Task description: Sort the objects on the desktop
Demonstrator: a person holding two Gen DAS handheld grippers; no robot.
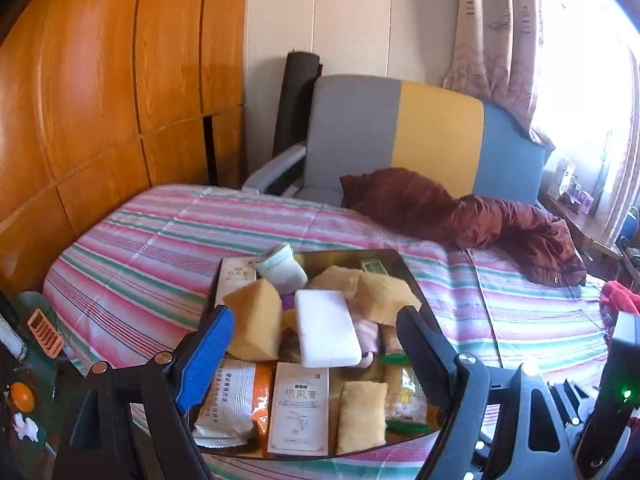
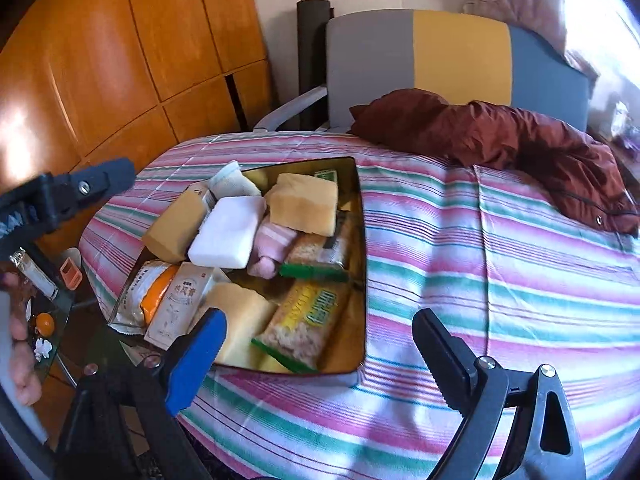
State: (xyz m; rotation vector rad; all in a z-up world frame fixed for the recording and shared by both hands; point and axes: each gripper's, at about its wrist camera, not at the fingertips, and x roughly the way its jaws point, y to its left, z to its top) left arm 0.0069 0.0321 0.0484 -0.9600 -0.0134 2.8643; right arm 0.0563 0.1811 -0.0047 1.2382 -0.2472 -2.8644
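Observation:
A dark shiny tray [image 1: 404, 270] [image 2: 358, 184] lies on the striped cloth, heaped with objects: a white foam block [image 1: 326, 328] [image 2: 226, 232], yellow sponges [image 1: 256, 324] [image 2: 306, 204], a rolled sock [image 1: 280, 266], a pink sock [image 2: 272, 244], beige sachets [image 1: 300, 408] [image 2: 176, 304], an orange-and-white packet [image 1: 230, 404] and green-trimmed cracker packs [image 2: 308, 320]. My left gripper [image 1: 314, 314] is open and empty, just above the heap's near side. My right gripper [image 2: 320, 324] is open and empty over the tray's near right corner.
The striped cloth [image 2: 500, 280] stretches right of the tray. A maroon jacket [image 1: 480, 216] [image 2: 520, 140] lies at the back right before a grey, yellow and blue chair back [image 1: 420, 128]. A wooden wardrobe [image 1: 100, 100] stands left. A side table with an orange item [image 1: 22, 396] is lower left.

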